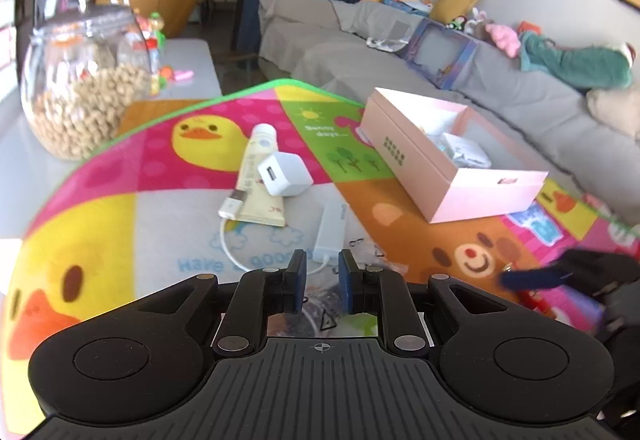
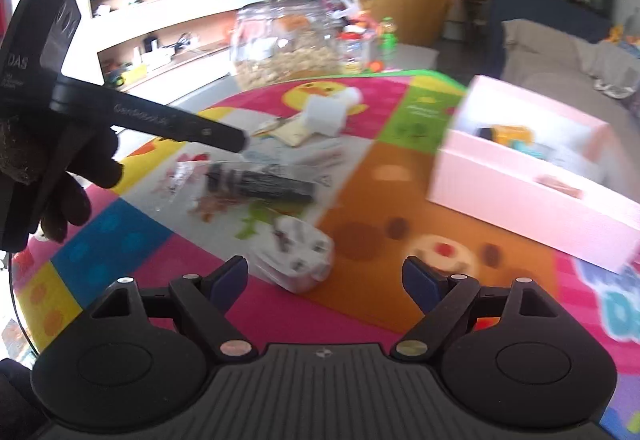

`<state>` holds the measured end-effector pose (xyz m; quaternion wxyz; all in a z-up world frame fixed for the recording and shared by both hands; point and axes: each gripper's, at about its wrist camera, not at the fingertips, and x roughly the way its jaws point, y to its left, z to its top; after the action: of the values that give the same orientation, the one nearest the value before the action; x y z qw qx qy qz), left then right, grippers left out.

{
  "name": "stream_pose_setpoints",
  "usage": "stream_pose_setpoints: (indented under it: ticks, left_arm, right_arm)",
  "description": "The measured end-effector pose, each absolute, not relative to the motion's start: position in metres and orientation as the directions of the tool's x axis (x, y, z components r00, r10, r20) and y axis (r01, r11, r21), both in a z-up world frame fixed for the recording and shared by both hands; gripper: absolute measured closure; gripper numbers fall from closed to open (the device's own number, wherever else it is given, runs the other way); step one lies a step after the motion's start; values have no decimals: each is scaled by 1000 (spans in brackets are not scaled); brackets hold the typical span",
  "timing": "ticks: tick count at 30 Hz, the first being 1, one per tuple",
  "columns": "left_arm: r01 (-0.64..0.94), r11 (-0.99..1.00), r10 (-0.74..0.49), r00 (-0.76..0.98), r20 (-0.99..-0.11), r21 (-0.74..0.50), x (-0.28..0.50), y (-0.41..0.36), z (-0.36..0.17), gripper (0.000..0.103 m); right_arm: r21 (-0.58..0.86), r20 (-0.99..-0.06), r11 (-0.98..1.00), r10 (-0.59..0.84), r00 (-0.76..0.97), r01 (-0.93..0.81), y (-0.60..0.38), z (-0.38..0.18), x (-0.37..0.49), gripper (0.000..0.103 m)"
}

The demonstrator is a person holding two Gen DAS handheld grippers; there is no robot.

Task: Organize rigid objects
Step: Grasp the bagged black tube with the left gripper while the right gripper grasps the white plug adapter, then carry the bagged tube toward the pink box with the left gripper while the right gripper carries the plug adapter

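A pink open box (image 1: 448,176) sits on the colourful play mat (image 1: 160,160); it also shows in the right wrist view (image 2: 532,196). A white USB charger cube (image 1: 285,174), a cream tube (image 1: 258,184) and a white adapter with cable (image 1: 331,230) lie ahead of my left gripper (image 1: 322,272). Its jaws stand narrow over a clear bag holding a dark object (image 2: 260,184); whether they grip it is unclear. My right gripper (image 2: 325,282) is open and empty, just behind a white wall plug (image 2: 300,256).
A glass jar of round nuts (image 1: 76,88) stands at the mat's far left. A grey sofa (image 1: 500,92) with toys runs behind the box. Small toys (image 1: 160,36) sit beyond the jar.
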<state>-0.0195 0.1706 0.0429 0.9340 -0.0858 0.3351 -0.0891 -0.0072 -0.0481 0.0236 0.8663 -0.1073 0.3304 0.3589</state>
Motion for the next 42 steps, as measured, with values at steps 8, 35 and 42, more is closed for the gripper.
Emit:
stream_pose_setpoints:
  ticks: [8,35,42]
  left_arm:
    - [165,980,-195,736,-649,-108,-22,156,25,82]
    - [97,973,-222,659,-719,-211,-54,106,15,74]
    - [106,975,-216,673,-707,-196,-67,100,15,75]
  right_arm:
    - [33,-689,687,542,481,-726,-22,16,-4,53]
    - [59,-682,767,498,535,-639,-80,3,-23,0]
    - [48,-702,763,485,522,-645,-76,4,-21,0]
